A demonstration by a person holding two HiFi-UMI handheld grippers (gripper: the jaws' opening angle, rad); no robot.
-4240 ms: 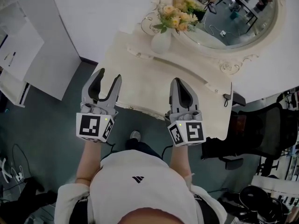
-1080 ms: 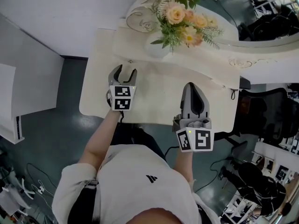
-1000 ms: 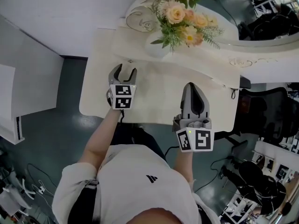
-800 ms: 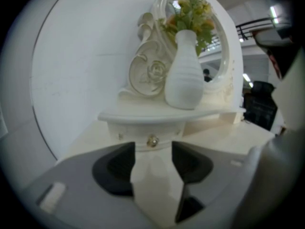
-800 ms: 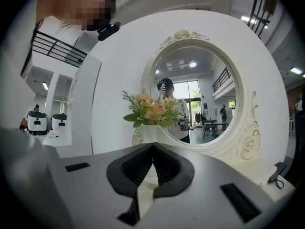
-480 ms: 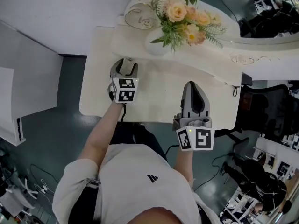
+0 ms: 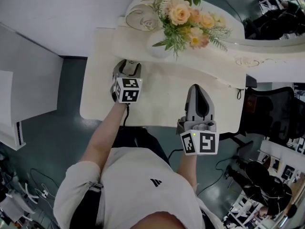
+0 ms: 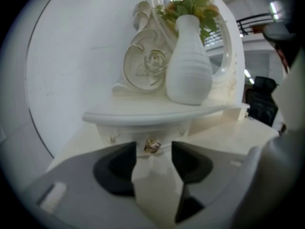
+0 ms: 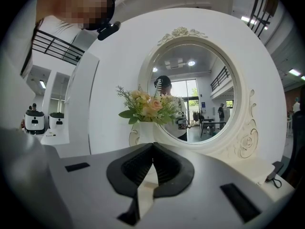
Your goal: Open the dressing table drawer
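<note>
A lab or office workspace: the dressing table (image 7: 162, 95) stands among black office chairs (image 7: 274, 116) and loose floor cables (image 7: 25, 194).

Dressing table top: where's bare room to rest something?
Bare cream tabletop lies between the left gripper and right gripper, and from the left gripper to the left edge. Crowded behind: white ribbed vase on the raised shelf.

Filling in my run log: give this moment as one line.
phase: at knob | left gripper: open, knob between tips, not clamped | right gripper: shut, empty | drawer: closed
</note>
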